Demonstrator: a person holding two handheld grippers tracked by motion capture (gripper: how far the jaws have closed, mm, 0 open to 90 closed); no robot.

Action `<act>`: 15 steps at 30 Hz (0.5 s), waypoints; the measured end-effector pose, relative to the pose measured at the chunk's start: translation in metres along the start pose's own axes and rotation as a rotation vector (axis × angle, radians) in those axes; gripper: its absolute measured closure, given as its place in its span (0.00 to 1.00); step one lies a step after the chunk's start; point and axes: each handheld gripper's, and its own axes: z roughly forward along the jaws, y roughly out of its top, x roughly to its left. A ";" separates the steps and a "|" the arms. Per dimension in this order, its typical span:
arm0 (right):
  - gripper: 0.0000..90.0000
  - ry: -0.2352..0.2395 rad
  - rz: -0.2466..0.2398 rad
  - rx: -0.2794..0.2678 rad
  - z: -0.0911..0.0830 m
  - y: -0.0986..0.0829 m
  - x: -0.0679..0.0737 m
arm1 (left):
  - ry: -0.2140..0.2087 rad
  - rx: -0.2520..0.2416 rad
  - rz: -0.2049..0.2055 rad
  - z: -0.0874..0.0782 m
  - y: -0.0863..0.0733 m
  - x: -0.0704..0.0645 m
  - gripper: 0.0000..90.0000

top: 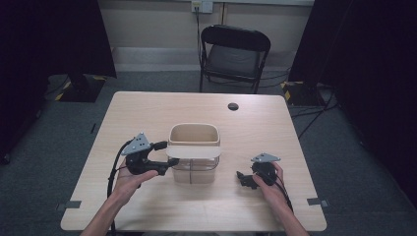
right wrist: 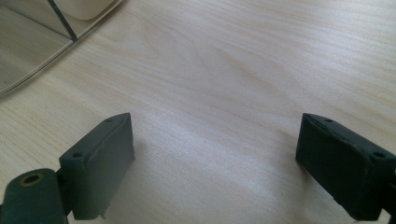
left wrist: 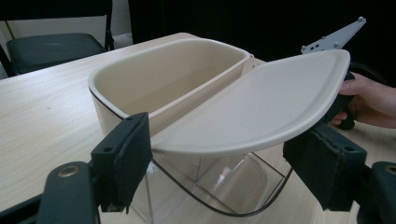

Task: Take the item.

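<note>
High view: cream lid (top: 193,151) is seen lying half across the bin (top: 194,135) mid-bench, flanked by wide-open left tongs (top: 167,155); right tongs (top: 244,180), open, empty, are kept apart.

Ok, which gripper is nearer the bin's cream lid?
Left. The left gripper is at the lid, its open jaws either side of the lid's edge. The right gripper sits apart on the table, jaws open.

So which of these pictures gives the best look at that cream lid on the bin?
The left gripper view: the lid spreads large, its rim plain. The high view shows the lid small, from above. The right gripper view catches just the bin's corner.
</note>
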 end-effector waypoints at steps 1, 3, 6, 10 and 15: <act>0.12 -0.001 -0.001 -0.001 0.000 0.000 0.000 | 0.002 -0.002 0.002 0.000 0.000 0.000 0.26; 0.12 -0.001 -0.001 -0.001 0.000 0.000 0.000 | -0.002 -0.007 -0.004 0.000 0.000 0.000 0.26; 0.12 0.000 0.000 0.000 0.000 0.000 0.000 | -0.003 -0.008 -0.008 0.001 0.001 0.001 0.26; 0.12 -0.001 -0.001 -0.001 0.000 0.000 0.000 | -0.001 -0.009 -0.006 0.001 0.001 0.001 0.27; 0.12 -0.001 -0.001 -0.001 0.000 0.000 0.000 | -0.002 -0.012 -0.001 0.001 0.002 0.001 0.27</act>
